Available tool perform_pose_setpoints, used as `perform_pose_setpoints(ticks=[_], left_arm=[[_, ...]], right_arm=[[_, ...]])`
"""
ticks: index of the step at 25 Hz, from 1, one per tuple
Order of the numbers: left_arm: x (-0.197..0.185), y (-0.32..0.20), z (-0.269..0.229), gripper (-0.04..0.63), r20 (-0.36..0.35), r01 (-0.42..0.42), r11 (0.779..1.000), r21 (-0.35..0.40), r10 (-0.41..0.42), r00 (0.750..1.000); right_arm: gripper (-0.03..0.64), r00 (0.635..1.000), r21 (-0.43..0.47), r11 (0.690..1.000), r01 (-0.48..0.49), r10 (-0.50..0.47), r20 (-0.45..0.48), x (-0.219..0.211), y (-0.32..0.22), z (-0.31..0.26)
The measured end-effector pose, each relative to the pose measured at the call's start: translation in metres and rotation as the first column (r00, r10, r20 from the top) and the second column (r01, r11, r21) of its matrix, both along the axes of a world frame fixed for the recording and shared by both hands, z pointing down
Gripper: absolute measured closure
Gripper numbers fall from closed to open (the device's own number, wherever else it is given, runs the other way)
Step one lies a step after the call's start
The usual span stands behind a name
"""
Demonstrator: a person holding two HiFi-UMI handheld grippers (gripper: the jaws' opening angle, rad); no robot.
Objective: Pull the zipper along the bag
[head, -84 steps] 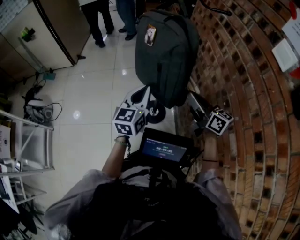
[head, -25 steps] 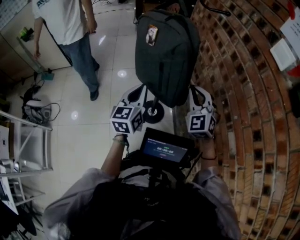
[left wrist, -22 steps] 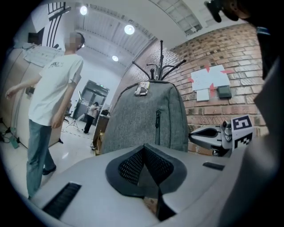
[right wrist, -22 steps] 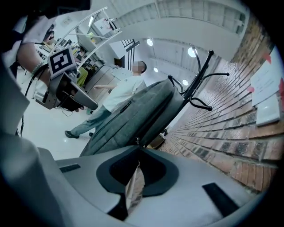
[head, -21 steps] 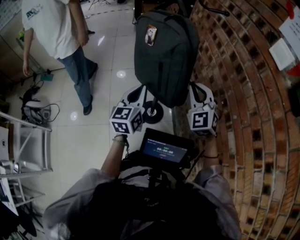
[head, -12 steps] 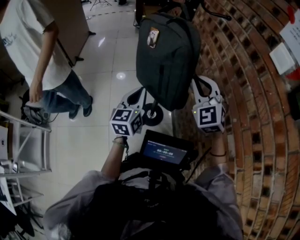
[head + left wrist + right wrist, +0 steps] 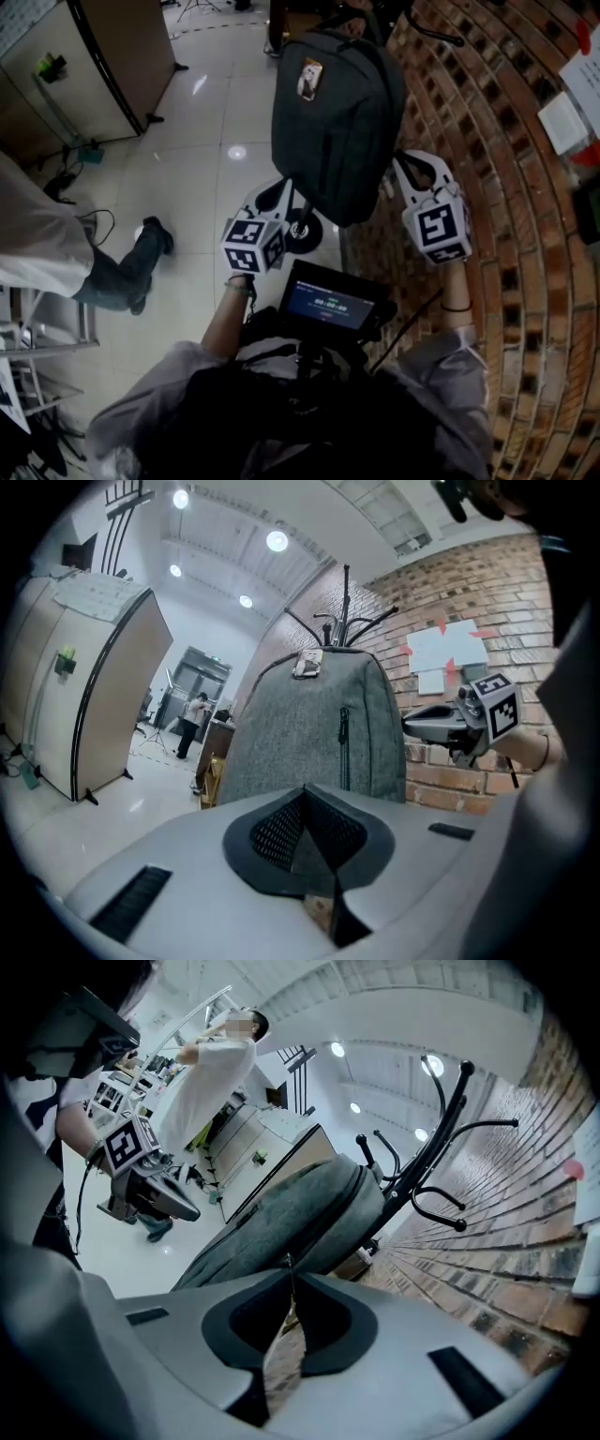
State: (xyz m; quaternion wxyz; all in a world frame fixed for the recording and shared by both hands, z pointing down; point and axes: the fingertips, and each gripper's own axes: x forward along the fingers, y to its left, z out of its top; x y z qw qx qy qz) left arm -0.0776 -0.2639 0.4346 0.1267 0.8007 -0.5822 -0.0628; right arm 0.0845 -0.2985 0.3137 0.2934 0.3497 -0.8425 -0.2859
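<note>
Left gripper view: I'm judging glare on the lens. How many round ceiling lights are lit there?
4: one light at the top edge, the brightest light right of it, and two smaller lights lower down, farther back. The backpack may hide more.

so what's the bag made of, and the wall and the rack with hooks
Bag: grey woven fabric, matte, flecked weave shows. Wall: red brick, rough, pale mortar lines. Rack: likely black-painted metal, judging by thin curved hooks.
</note>
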Motion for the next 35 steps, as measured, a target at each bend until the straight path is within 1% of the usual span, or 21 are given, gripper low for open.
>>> perform_pose_setpoints(ticks=[3,7,13,16,18,21,28,32,35], left_arm=[[0.001,-0.001,0.0,0.589,0.001,-0.007,1.0,0.0,0.007,1.0],[0.002,-0.003,0.0,0.589,0.002,-0.015,1.0,0.0,0.015,1.0],[-0.001,-0.004,0.002,0.589,-0.002,-0.014,1.0,-0.004,0.014,1.0],[-0.002,-0.003,0.002,0.589,-0.005,-0.011,1.0,-0.002,0.011,1.0],[-0.001,-0.002,0.001,0.589,-0.009,-0.009,1.0,0.0,0.009,1.0],[-0.002,-0.002,0.0,0.589,-0.013,-0.004,1.0,0.003,0.004,1.0],[-0.01,-0.004,-0.002,0.589,-0.016,-0.004,1.0,0.015,0.004,1.0],[-0.008,-0.004,-0.007,0.589,-0.003,-0.018,1.0,0.026,0.018,1.0],[-0.01,-0.007,-0.018,0.589,0.008,-0.018,0.999,0.048,0.018,1.0]], right_arm=[[0.592,1.0,0.0,1.0,0.009,-0.009,-0.027,-0.003,0.0,-0.003],[0.592,0.993,-0.001,0.999,0.032,-0.032,-0.115,-0.005,-0.002,-0.007],[0.591,0.964,-0.027,0.995,0.097,-0.101,-0.244,-0.011,-0.009,-0.022],[0.589,0.951,-0.021,0.991,0.132,-0.133,-0.28,-0.016,-0.012,-0.037],[0.588,0.944,-0.029,0.992,0.125,-0.128,-0.303,-0.013,-0.013,-0.043],[0.588,0.943,-0.039,0.993,0.116,-0.122,-0.311,-0.009,-0.015,-0.049],[0.588,0.942,-0.014,0.993,0.12,-0.118,-0.313,-0.023,-0.023,-0.068],[0.587,0.941,-0.035,0.991,0.126,-0.131,-0.311,-0.026,-0.027,-0.074],[0.583,0.944,-0.052,0.99,0.129,-0.139,-0.3,-0.027,-0.032,-0.081]])
